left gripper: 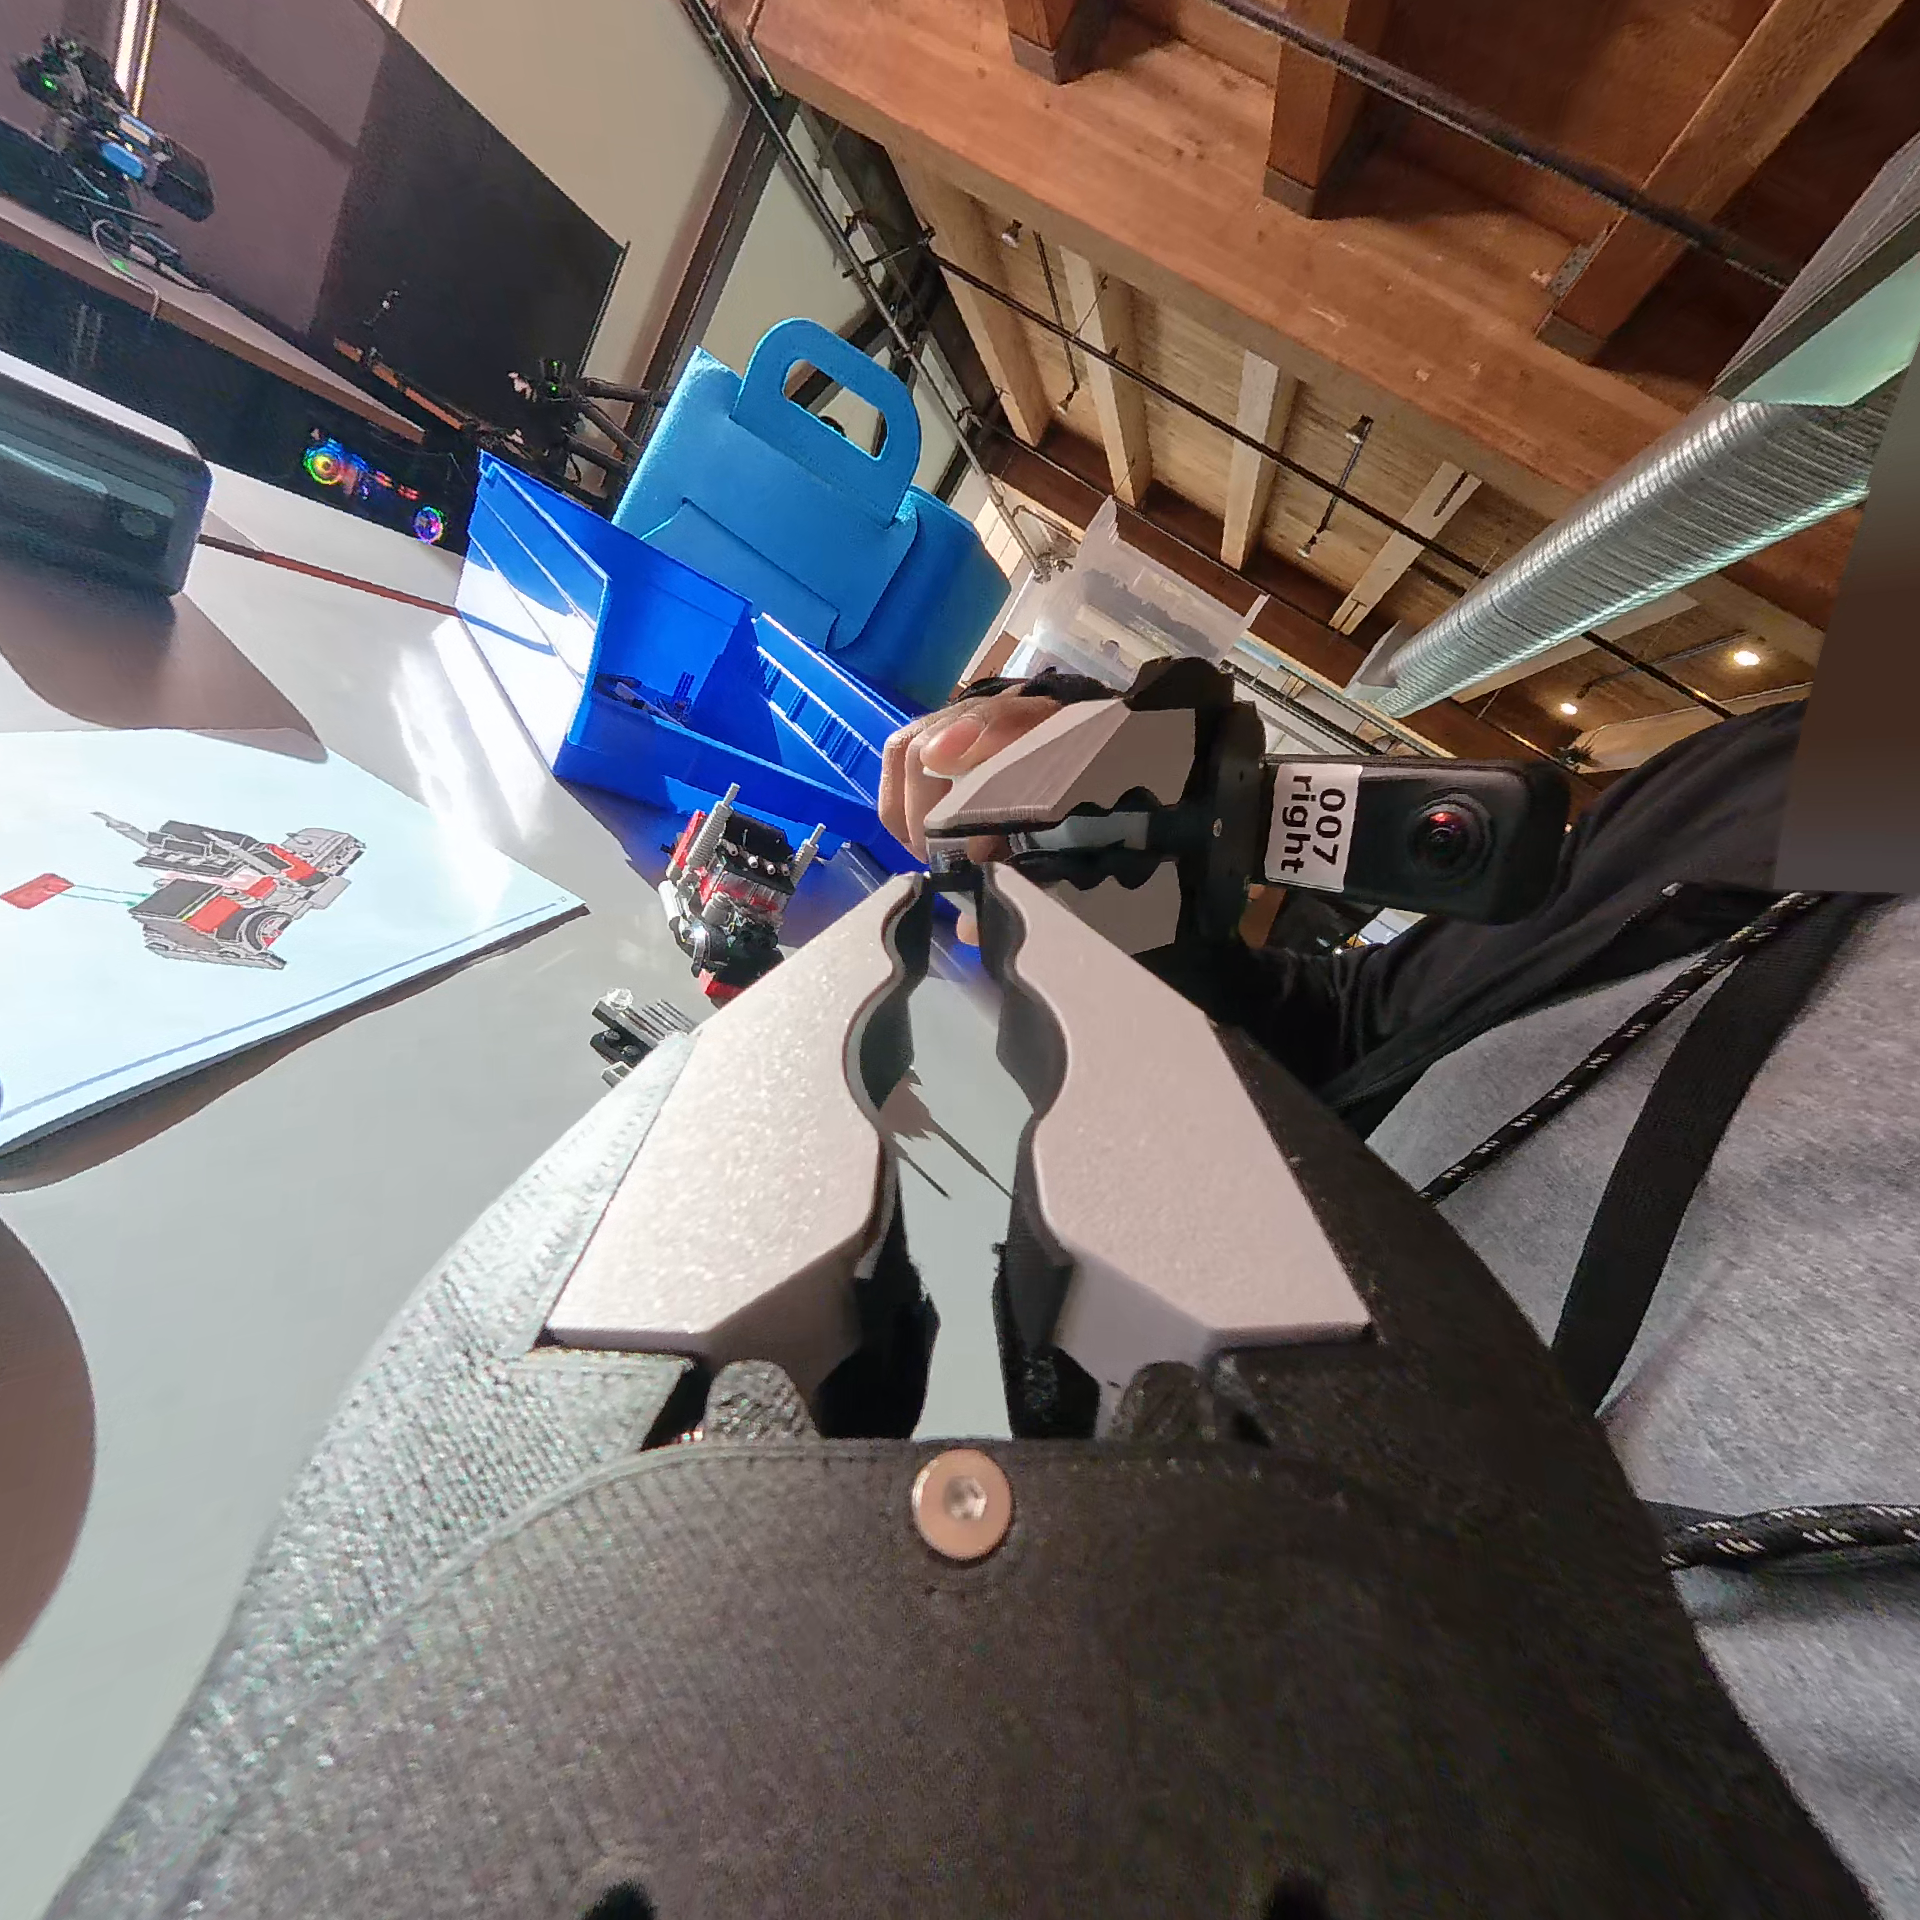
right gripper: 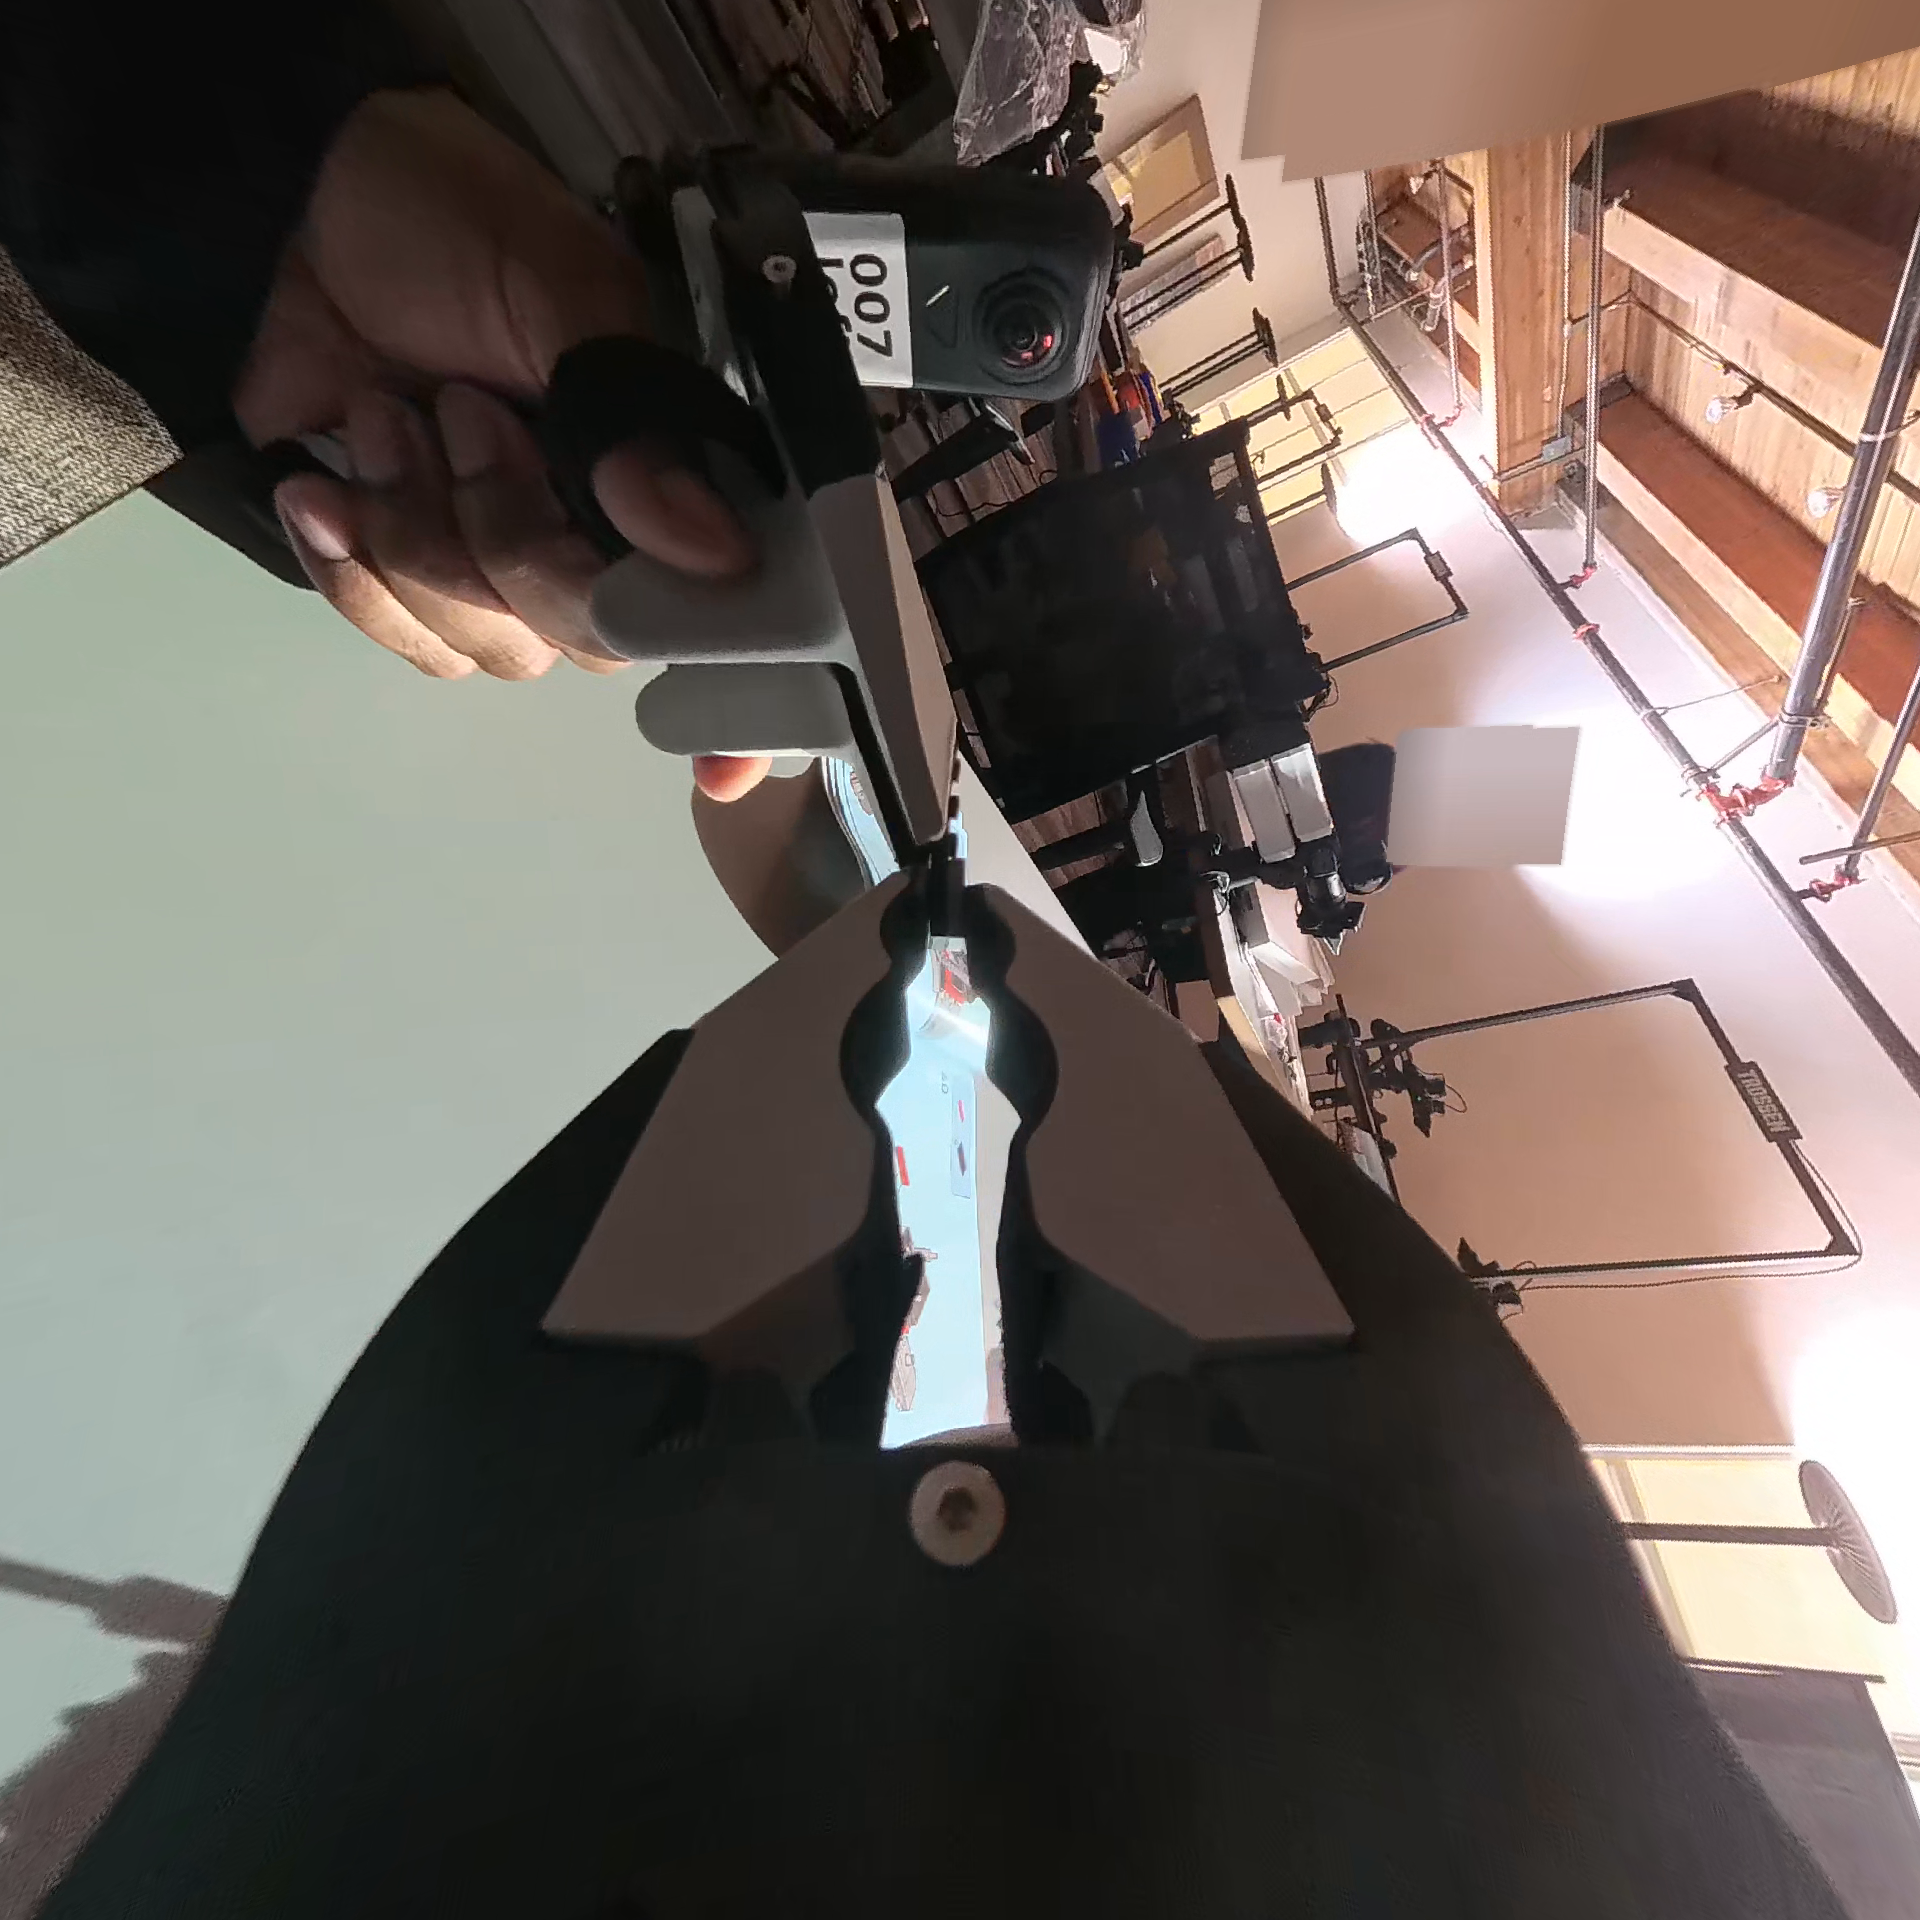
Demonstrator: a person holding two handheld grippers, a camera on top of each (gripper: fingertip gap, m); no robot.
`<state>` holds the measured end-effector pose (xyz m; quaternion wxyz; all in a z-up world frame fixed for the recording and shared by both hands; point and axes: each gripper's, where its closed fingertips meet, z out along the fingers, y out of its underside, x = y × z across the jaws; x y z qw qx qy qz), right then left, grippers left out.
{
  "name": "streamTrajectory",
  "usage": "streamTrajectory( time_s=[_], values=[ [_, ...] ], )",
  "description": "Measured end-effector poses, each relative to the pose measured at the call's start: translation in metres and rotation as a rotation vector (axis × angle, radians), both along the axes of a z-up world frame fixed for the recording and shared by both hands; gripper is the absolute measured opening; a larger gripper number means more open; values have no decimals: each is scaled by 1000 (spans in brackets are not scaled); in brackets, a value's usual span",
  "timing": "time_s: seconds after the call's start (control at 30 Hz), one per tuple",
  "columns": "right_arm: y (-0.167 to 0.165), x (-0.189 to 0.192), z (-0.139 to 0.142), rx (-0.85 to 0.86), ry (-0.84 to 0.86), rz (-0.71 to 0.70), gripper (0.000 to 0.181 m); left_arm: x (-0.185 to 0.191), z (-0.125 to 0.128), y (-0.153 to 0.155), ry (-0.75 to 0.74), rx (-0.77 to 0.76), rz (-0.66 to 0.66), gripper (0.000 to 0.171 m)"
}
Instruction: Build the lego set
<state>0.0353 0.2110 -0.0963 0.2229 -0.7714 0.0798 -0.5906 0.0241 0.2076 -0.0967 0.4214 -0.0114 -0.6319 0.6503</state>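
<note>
Lego piece (left gripper: 948, 864), small & dark, pinched between tips of both tongs above table (left gripper: 312, 1195): left tongs (left gripper: 951, 894) narrow on it, right tongs (left gripper: 961, 847) closed on it from opposite side. Beyond: part-built lego truck (left gripper: 732, 894), instruction booklet (left gripper: 260, 883), then blue bin (left gripper: 665, 665).

Both grippers met tip to tip up in the air: left gripper (left gripper: 951, 896) with jaws nearly closed on a tiny dark piece, right gripper (right gripper: 940, 883) pinching it too, a hand (right gripper: 447, 416) wrapped round each handle.
</note>
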Motion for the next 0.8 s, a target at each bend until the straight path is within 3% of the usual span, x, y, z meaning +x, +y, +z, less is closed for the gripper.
streamTrajectory(
  time_s=[0.4,0.53,0.8],
  values=[
    [0,-2,3,15,-14,9,9,-2,2,1,-24,-33,4,8],
    [-10,-6,2,45,8,-34,27,-3,3,1,-42,-47,16,8],
    [-86,-83,-26,494,292,-326,26,0,5,1,-147,-93,95,8]
  ],
)
